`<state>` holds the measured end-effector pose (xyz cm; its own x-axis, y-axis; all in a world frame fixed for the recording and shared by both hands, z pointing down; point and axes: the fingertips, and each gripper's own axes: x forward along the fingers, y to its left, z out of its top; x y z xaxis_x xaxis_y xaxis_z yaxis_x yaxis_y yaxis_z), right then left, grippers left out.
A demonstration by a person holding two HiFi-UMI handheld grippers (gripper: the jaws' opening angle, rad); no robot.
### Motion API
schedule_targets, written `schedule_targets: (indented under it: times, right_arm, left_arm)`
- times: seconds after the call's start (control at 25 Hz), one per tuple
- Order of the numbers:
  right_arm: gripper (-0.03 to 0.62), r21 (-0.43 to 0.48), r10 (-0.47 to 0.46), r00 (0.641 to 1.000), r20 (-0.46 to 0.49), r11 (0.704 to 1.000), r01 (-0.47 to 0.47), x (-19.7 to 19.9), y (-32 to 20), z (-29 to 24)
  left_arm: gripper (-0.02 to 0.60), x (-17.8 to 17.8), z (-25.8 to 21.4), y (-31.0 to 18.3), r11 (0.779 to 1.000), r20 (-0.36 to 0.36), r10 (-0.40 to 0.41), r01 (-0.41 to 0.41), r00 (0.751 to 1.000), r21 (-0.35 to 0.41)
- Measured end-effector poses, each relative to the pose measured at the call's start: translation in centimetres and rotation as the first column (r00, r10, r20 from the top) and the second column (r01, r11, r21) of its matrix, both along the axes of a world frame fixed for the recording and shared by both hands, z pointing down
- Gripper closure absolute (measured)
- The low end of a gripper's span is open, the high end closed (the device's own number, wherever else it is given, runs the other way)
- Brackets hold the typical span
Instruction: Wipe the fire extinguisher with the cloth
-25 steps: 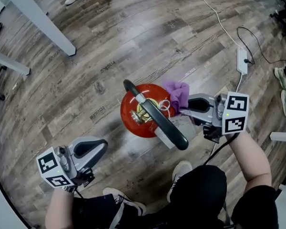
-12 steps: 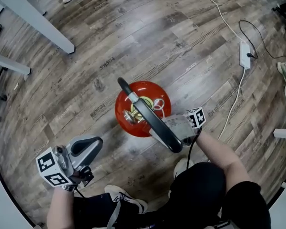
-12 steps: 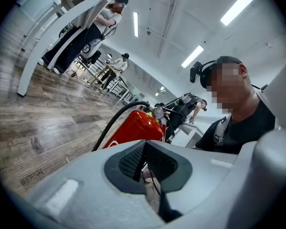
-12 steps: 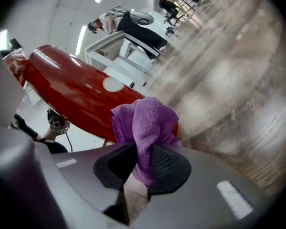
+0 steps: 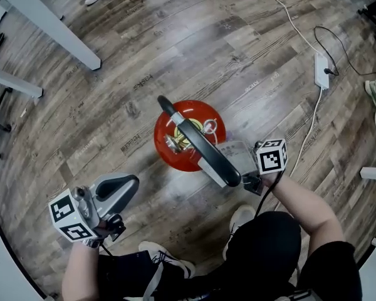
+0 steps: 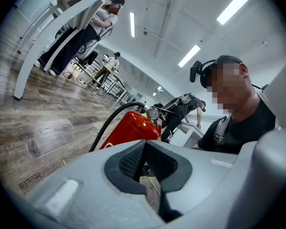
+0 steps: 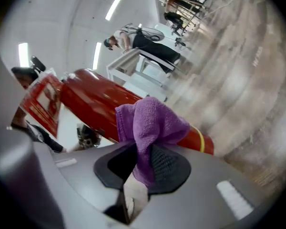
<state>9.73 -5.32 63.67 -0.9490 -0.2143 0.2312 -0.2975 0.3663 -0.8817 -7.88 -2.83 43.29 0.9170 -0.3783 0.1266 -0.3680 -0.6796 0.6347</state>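
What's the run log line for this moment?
task: wipe fire extinguisher, upright on wood floor | right claw: shut on purple cloth, beside its red side | left claw: shut, empty, held aside

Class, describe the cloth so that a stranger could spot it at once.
Start at the red fire extinguisher standing on the wooden floor. Beside it, the right gripper pinches the cloth. It is the only purple, fuzzy thing there.

Bright, even light is cast by ceiling strip lights (image 6: 236, 4); the wooden floor (image 7: 257, 56) is smeared by motion blur, and frame edges are bowed.
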Motion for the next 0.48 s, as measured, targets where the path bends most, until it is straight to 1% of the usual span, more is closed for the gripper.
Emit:
schedule_targets:
  times: [0.12, 0.24, 0.36, 0.48]
  right_arm:
    - [0.522, 0.146, -0.030, 0.996, 0.080, 0.989, 0.018, 0.2, -0.8, -9.0]
    - [0.522, 0.287, -0.086, 0.990, 0.110, 0.957, 0.052, 0.3, -0.8, -16.0]
    - [0.522, 0.394, -0.155, 0.983, 0.104, 0.913, 0.102, 0.1, 0.1, -20.7]
    - [0.522, 0.460, -0.232, 0.969, 0.084, 0.871, 0.169, -0.7, 1.7, -23.3]
  left_arm:
    - [0.580, 0.6, -0.1, 0.0, 1.000, -0.013, 0.025, -0.025, 1.000, 0.004]
    - [0.580, 0.9, -0.4, 0.0, 0.999, -0.027, 0.043, -0.043, 0.999, 0.012]
    - [0.580, 0.9, -0.6, 0.0, 0.999, -0.034, 0.050, -0.049, 0.998, 0.016]
    - [0.580, 0.5, -0.3, 0.2, 0.999, -0.040, 0.045, -0.044, 0.998, 0.007]
